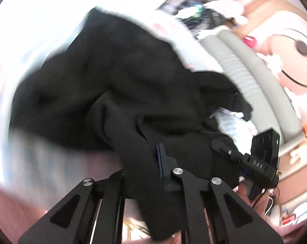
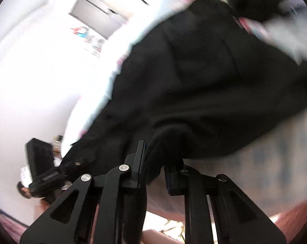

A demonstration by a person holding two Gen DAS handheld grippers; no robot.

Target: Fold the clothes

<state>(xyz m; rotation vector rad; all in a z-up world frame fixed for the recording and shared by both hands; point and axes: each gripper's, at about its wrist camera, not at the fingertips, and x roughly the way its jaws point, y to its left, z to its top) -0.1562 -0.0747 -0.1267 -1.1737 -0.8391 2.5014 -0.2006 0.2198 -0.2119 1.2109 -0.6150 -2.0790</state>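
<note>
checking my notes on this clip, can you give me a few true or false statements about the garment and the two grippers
1. The garment is black. True.
2. The left gripper is wide open and empty. False: it is shut on a fold of the garment.
3. The right gripper pinches a bunched edge of the garment. True.
4. The garment lies flat and neatly folded. False: it is bunched and creased, drawn up at both grippers.
5. The right gripper can be seen in the left wrist view. True.
</note>
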